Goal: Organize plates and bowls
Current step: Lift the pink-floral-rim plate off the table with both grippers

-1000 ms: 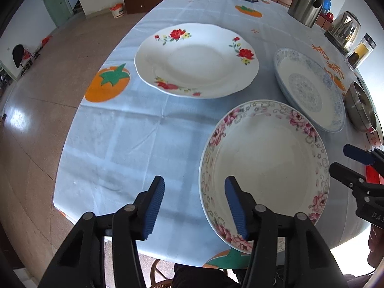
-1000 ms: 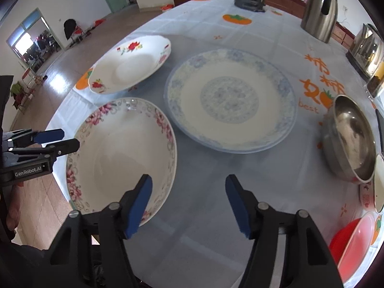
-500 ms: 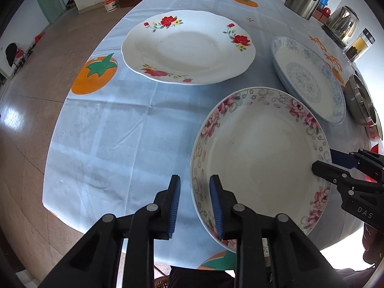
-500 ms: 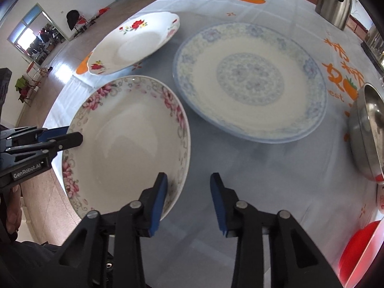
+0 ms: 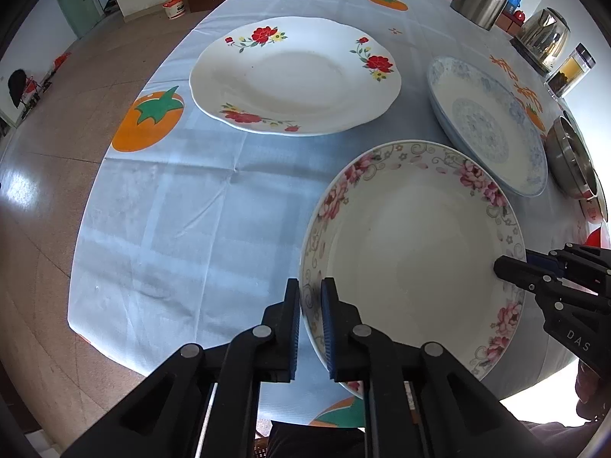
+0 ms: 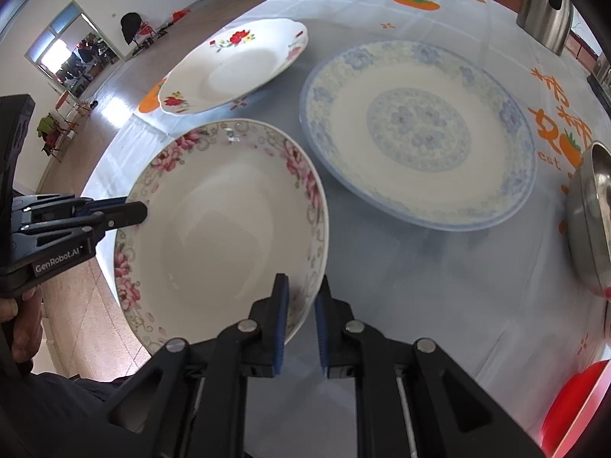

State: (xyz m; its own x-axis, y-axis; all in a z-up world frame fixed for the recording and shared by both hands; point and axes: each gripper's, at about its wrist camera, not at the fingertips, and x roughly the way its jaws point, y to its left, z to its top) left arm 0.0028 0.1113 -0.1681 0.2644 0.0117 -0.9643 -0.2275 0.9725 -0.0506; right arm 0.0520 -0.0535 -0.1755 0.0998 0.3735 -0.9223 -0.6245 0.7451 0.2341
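Jaws on both sides have the pink-flowered bowl [image 5: 412,267] by its rim: our left gripper [image 5: 310,305] is clamped on the near left edge, and our right gripper [image 6: 301,305] is closing on the opposite edge, rim between its blue pads. The bowl sits on the blue tablecloth [image 5: 172,210] at the table's near edge, spanning the gap between our two hands, so we judge any lift must rise level. Beyond it lie the red-flowered plate [image 5: 294,76] and the blue-patterned plate [image 6: 416,129]. Only the right wrist view shows the steel bowl [image 6: 592,221] nearby and the red dish [image 6: 573,404].
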